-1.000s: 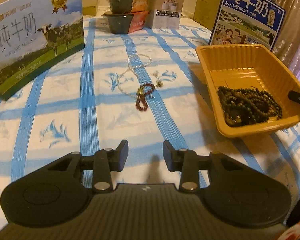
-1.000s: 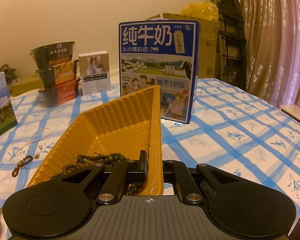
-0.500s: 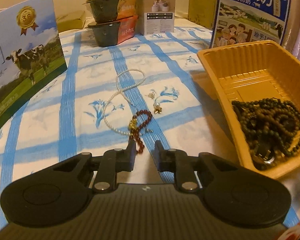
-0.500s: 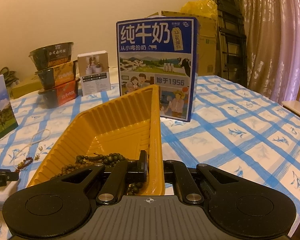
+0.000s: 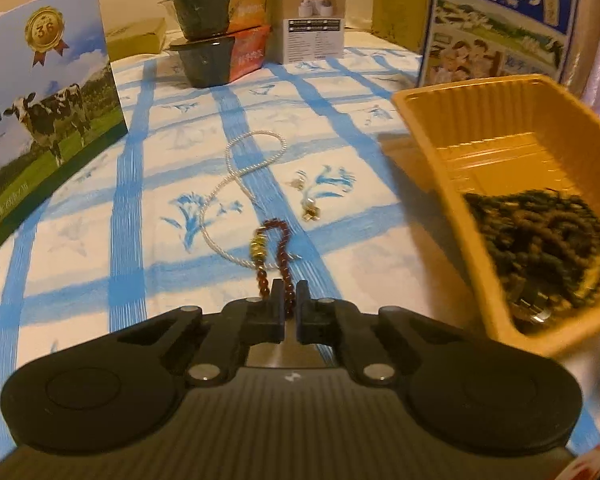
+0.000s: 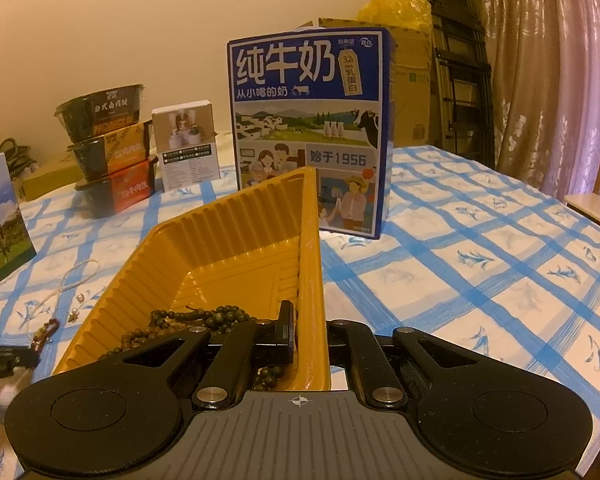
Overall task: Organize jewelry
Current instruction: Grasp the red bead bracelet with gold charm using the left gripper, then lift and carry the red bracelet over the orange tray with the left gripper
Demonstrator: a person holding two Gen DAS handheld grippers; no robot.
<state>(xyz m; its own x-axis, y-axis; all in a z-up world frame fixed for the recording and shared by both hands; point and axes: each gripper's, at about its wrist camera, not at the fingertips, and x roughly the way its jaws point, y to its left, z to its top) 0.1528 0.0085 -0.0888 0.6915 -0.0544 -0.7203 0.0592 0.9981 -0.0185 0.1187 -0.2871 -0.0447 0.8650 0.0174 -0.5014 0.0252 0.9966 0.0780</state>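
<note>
A dark red bead bracelet [image 5: 278, 246] with a gold charm lies on the blue-checked tablecloth, across a white pearl necklace [image 5: 236, 176]. My left gripper [image 5: 289, 292] is shut on the near end of the red bracelet. Two small pearl earrings [image 5: 310, 208] lie beside it. The yellow plastic tray [image 5: 440, 152] holds a pile of dark bead strands [image 5: 540, 236]. My right gripper [image 6: 308, 320] is shut on the tray's right rim [image 6: 312, 248]; the dark beads [image 6: 204, 316] lie just left of it. The left gripper's tip [image 6: 4, 358] shows by the red bracelet [image 6: 46, 330].
Two milk cartons stand on the table, one at the left [image 5: 40, 120] and one behind the tray [image 6: 308, 132]. Stacked black food bowls [image 5: 216, 32] and a small white box [image 5: 312, 28] stand at the back. A chair [image 6: 596, 200] is at the right.
My left gripper moved forward to the red bracelet and closed on its near end. The right gripper stayed clamped on the tray rim.
</note>
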